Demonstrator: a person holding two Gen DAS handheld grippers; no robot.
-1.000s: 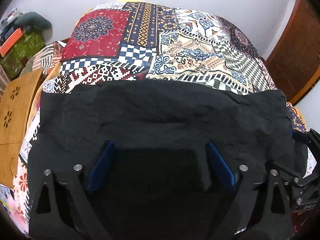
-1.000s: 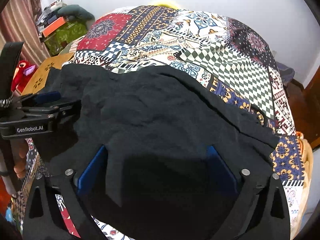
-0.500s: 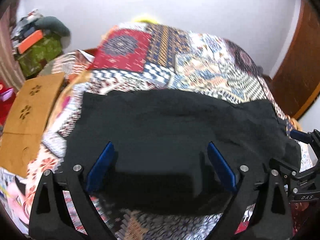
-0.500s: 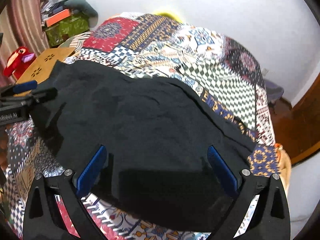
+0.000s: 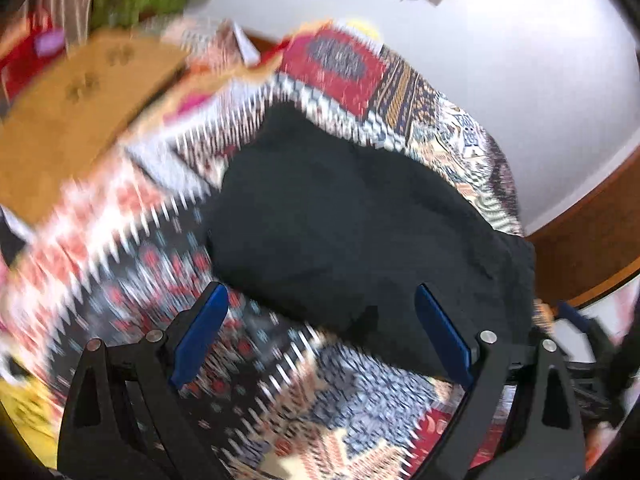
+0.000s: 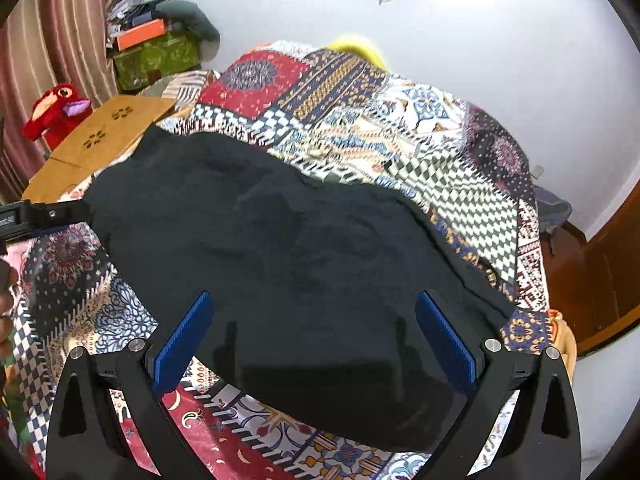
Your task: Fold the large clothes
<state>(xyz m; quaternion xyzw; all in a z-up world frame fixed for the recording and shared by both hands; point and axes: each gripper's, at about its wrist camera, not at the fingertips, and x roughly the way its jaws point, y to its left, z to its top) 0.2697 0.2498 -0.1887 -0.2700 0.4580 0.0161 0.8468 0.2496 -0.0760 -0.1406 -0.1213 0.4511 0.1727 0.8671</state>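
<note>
A black garment (image 6: pixel 288 264) lies folded flat on the patchwork bedspread (image 6: pixel 420 148); it also shows in the blurred left wrist view (image 5: pixel 360 232). My right gripper (image 6: pixel 316 352) is open and empty, raised over the garment's near edge. My left gripper (image 5: pixel 320 336) is open and empty, above the bedspread by the garment's near left corner. The left gripper's body shows at the left edge of the right wrist view (image 6: pixel 36 216), beside the garment's left edge.
A wooden lap table (image 6: pixel 96 144) leans at the bed's left side, with a red plush toy (image 6: pixel 56 112) and a green box (image 6: pixel 156 60) behind it. A white wall is at the back, a wooden door (image 6: pixel 600 280) at the right.
Both grippers have lifted and drawn back from the garment, which stays flat. The left gripper has swung to the left, blurring its view.
</note>
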